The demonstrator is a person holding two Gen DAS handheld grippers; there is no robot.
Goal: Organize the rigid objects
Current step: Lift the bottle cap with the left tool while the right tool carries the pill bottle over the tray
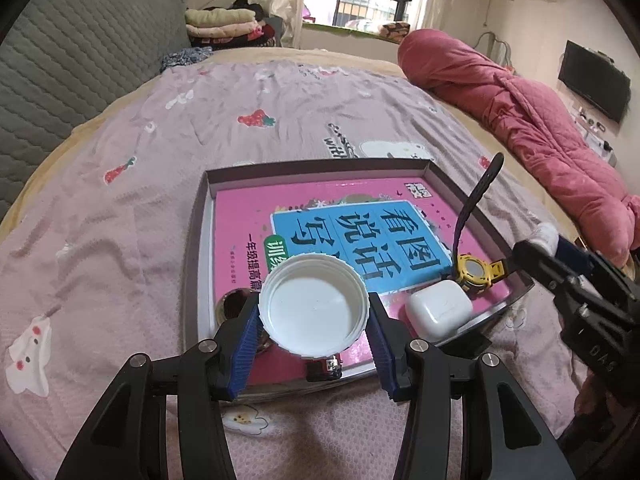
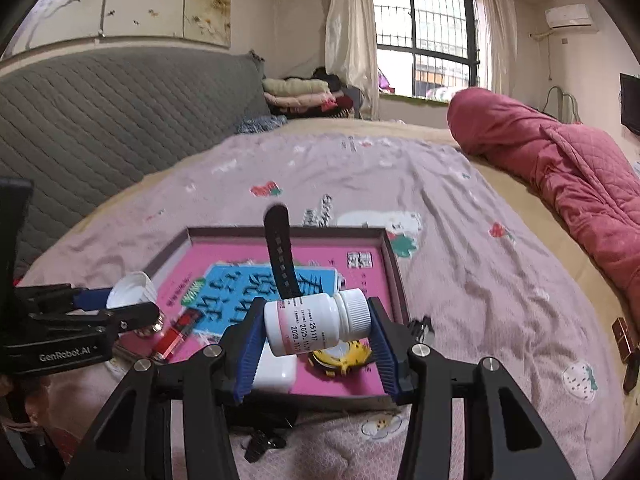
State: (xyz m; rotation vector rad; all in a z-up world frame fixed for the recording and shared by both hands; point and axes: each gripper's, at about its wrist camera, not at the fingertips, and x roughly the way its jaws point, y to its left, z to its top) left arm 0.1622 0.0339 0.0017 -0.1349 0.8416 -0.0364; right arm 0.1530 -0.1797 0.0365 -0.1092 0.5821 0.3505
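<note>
My left gripper [image 1: 313, 318] is shut on a large white jar lid [image 1: 313, 304], held open side up over the near edge of a shallow box tray [image 1: 200, 216]. My right gripper [image 2: 318, 330] is shut on a white pill bottle [image 2: 316, 320], held on its side above the tray's near right part. In the tray lie a pink book [image 1: 240, 224], a white earbud case [image 1: 438, 308], a yellow watch [image 1: 476, 272] with a black strap standing up, a small metal cup [image 1: 234, 306] and a red lipstick [image 2: 178, 330].
The tray sits on a pink printed bedsheet [image 1: 120, 200]. A rolled red quilt [image 1: 520, 112] lies along the right side. A grey headboard [image 1: 60, 60] is at the left. A small brown box [image 2: 624, 338] lies on the sheet at the right.
</note>
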